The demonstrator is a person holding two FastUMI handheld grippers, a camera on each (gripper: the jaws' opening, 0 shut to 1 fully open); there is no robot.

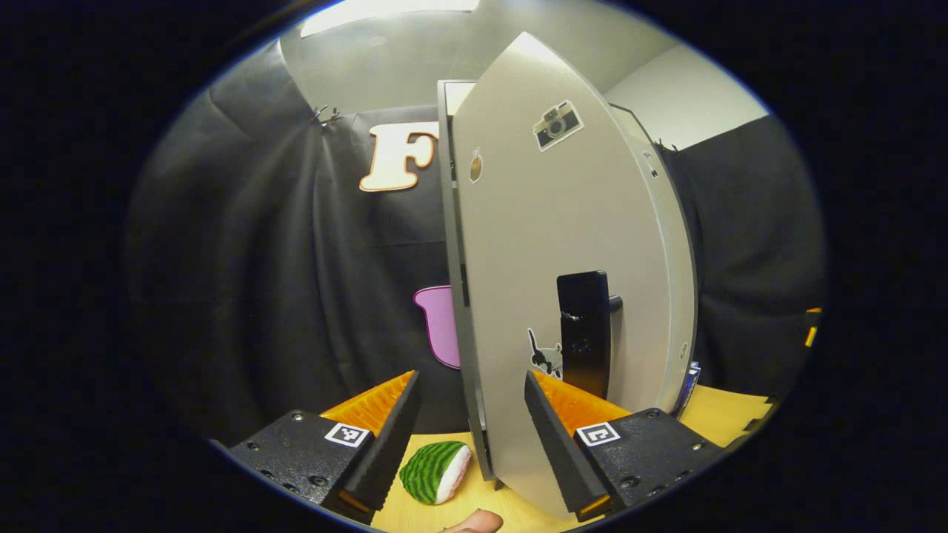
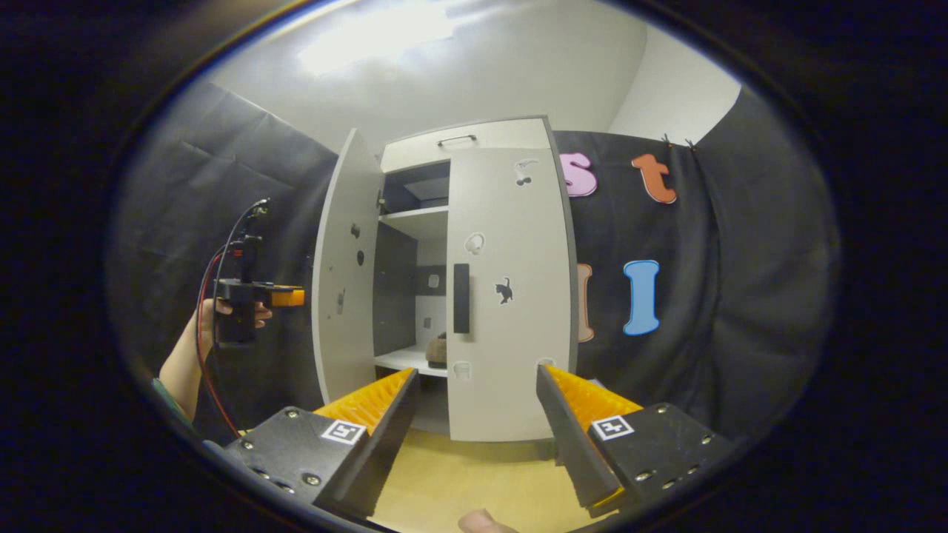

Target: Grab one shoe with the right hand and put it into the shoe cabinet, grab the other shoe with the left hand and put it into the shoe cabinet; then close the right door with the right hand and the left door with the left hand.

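Two doors front the tall, flat-panelled shoe cabinet (image 2: 474, 141), smooth matte grey-white board with small stickers on it. In the right gripper view the right door (image 2: 511, 296) is shut flush, a slim dark bar handle (image 2: 461, 298) upright along its inner edge, while the left door (image 2: 342, 281) stands swung open, showing pale shelves and a dark back panel inside. On the lower shelf (image 2: 404, 360) lies a shoe (image 2: 437, 349), brownish and soft-looking, mostly hidden behind the right door's edge; whether a second shoe lies with it cannot be told. The right gripper (image 2: 474, 426) hovers well back from the cabinet over the yellow-tan wooden table (image 2: 459, 474), its ridged fingers spread wide and holding nothing. The other gripper shows at the far left of this view, held in a person's hand (image 2: 222, 311) beside the open door. In the left gripper view the left gripper (image 1: 470, 426) is also spread wide and empty; the open door's edge (image 1: 474, 311) rises between its fingers, but contact cannot be made out. That door's glossy outer face carries a blocky black handle (image 1: 585, 329). A small green-striped, pink-edged rounded object (image 1: 435, 471) rests on the table near the left finger.
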